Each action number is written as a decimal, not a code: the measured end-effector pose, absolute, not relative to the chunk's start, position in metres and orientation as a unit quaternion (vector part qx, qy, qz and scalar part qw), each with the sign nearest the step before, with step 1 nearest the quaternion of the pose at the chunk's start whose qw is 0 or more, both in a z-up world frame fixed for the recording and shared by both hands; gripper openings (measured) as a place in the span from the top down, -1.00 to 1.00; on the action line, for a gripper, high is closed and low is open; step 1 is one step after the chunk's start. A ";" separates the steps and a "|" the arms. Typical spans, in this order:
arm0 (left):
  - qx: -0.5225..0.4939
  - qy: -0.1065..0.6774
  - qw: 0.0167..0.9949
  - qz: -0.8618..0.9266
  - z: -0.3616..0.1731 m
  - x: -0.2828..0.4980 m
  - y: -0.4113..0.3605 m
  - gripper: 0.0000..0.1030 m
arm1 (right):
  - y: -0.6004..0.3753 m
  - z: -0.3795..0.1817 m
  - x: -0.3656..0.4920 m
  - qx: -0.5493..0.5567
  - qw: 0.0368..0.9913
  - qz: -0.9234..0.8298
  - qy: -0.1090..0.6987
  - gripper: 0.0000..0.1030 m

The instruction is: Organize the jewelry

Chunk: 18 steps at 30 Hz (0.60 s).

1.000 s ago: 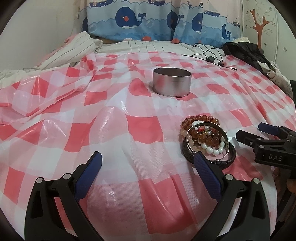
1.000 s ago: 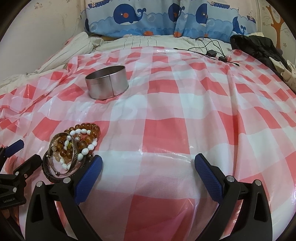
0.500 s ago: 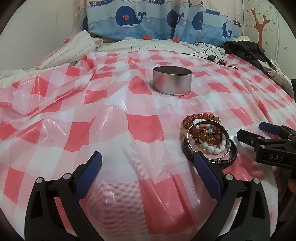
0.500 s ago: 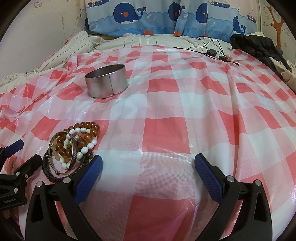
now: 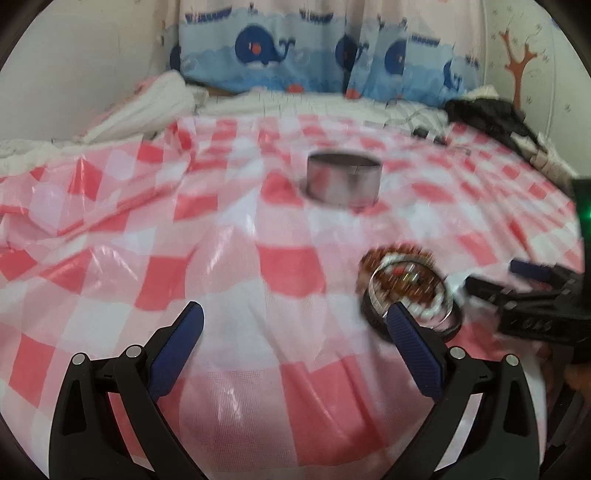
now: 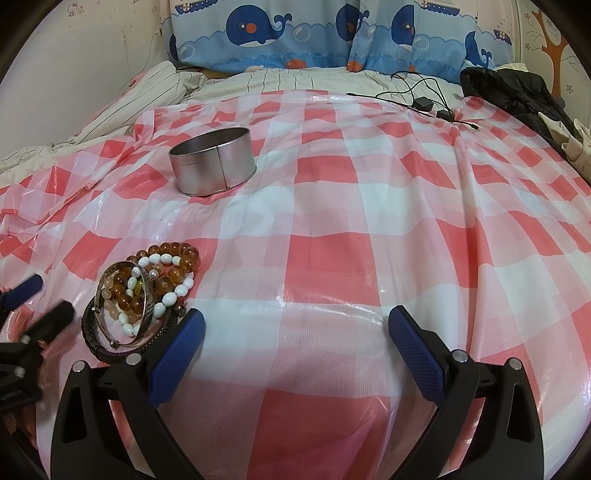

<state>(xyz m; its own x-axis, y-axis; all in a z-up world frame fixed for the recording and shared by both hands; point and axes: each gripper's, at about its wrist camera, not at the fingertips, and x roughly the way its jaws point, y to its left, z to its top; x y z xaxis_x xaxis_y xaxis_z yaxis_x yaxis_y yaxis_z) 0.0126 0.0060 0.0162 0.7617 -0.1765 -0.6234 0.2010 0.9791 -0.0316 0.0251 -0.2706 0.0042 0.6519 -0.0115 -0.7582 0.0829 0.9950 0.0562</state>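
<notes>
A pile of bracelets (image 6: 144, 291) lies on the red-and-white checked plastic sheet (image 6: 332, 206): amber beads, white beads, a silver bangle and a dark braided band. It shows blurred in the left wrist view (image 5: 410, 291). A round metal tin (image 6: 213, 166) stands open farther back; it also shows in the left wrist view (image 5: 343, 179). My left gripper (image 5: 295, 336) is open and empty, its right fingertip just in front of the pile. My right gripper (image 6: 295, 343) is open and empty, its left fingertip beside the pile.
The sheet covers a bed. Whale-print pillows (image 6: 332, 33) line the back. Black cables with a charger (image 6: 424, 99) and a black jacket (image 6: 517, 92) lie at the back right. Striped bedding (image 6: 147, 96) is bunched at the back left.
The left gripper is moving, so its view is blurred; the tin and bracelets have shifted slightly in it. The right gripper has barely moved.
</notes>
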 end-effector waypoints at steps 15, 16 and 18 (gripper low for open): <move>0.037 0.381 0.904 -0.192 0.014 -0.033 0.051 -0.21 | -0.271 0.004 0.025 0.043 0.907 -0.026 0.417 -0.86; 0.033 0.386 0.901 -0.194 0.011 -0.039 0.068 -0.04 | -0.271 0.004 0.025 0.043 0.907 -0.026 0.418 -0.85; 0.041 0.391 0.899 -0.192 0.005 -0.047 0.077 0.17 | -0.271 0.004 0.025 0.042 0.907 -0.026 0.418 -0.85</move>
